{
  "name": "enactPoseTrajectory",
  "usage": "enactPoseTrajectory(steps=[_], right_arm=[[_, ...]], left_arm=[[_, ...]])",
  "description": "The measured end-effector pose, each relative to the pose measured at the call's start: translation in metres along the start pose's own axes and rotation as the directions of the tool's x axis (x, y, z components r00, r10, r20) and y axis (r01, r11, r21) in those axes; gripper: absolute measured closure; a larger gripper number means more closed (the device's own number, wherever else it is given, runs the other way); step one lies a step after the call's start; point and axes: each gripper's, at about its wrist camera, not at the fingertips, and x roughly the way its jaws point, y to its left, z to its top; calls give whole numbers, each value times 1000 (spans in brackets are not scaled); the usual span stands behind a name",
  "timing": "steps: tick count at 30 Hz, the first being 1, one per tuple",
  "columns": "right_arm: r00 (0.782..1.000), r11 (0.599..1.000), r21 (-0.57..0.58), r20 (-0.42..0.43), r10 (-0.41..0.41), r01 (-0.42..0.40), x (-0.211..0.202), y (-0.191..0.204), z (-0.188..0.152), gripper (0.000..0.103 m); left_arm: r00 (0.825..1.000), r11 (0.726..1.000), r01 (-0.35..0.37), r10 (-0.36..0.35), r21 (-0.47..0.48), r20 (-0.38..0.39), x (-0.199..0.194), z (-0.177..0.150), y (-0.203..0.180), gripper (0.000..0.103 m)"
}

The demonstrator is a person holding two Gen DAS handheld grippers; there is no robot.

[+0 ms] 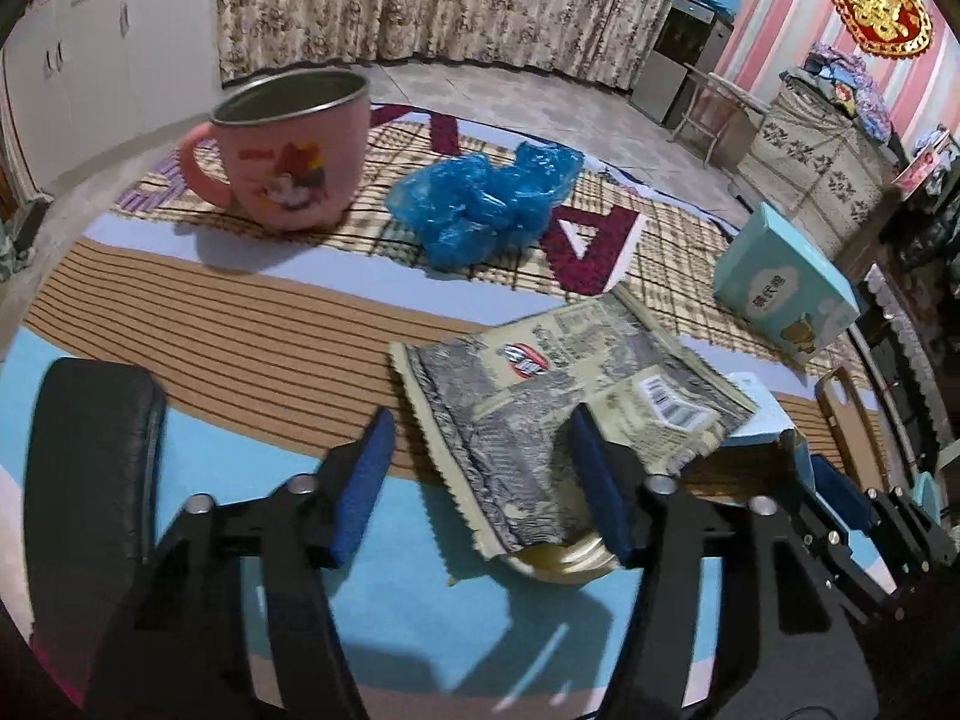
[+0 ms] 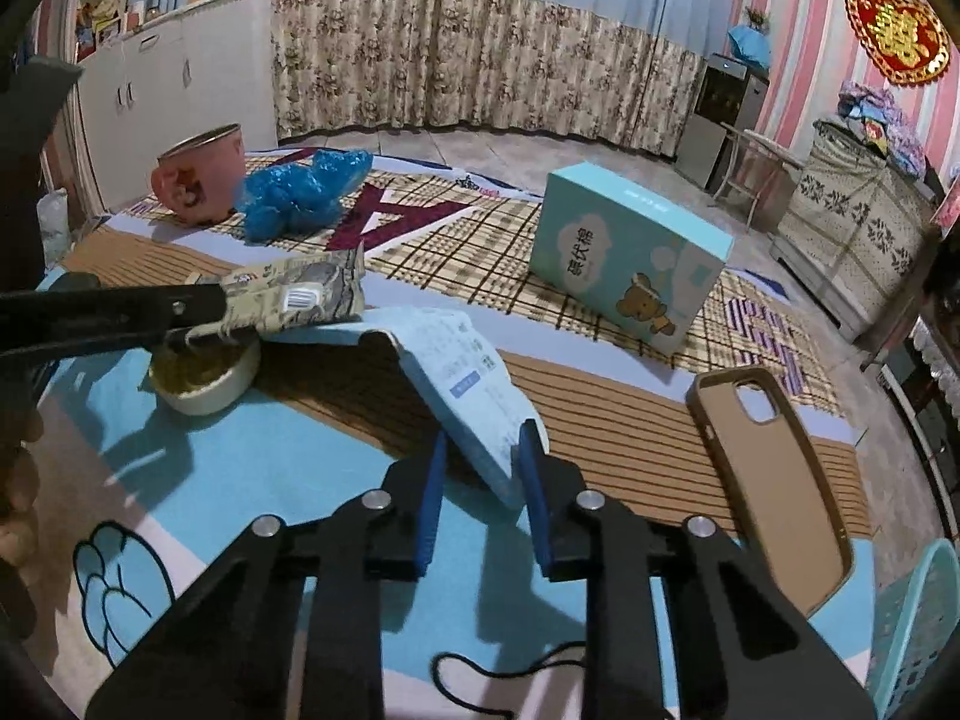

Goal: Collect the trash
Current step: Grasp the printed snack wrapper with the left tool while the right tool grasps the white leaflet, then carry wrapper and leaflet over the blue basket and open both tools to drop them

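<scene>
Both claws sit right at their trash: my left gripper (image 1: 480, 468), half spread, straddles the snack wrapper (image 1: 540, 396) pointing away, while my right gripper (image 2: 483, 468) pinches the blue paper packet (image 2: 474, 384).

Crinkled glossy blue plastic bag (image 1: 480, 204), metal-lined pink mug (image 1: 282, 150), printed cardboard box (image 2: 630, 258), woven patterned cloth (image 1: 240, 336)

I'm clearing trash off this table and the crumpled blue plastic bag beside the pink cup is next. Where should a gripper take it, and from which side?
Grip the blue plastic bag at its raised crumpled middle, coming down from above and from the side away from the pink cup, since the bunched folds stand up there.
</scene>
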Motion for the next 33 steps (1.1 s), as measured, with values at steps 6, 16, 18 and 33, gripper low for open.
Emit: enactPoseTrajectory(steps=[6, 16, 18, 33], right_arm=[[999, 999, 33, 27, -20, 19, -15, -19, -5, 87], [994, 990, 124, 67, -81, 72, -52, -63, -21, 93], [993, 986, 143, 77, -92, 80, -62, -71, -25, 93], [976, 939, 328, 146, -159, 104, -128, -132, -57, 93]], left_arm=[[998, 997, 57, -56, -43, 12, -3, 3, 7, 91], [993, 993, 95, -90, -72, 80, -26, 13, 2, 103], [991, 995, 89, -83, -52, 102, -35, 14, -3, 103], [974, 985, 47, -82, 169, 209, -88, 12, -79, 103]])
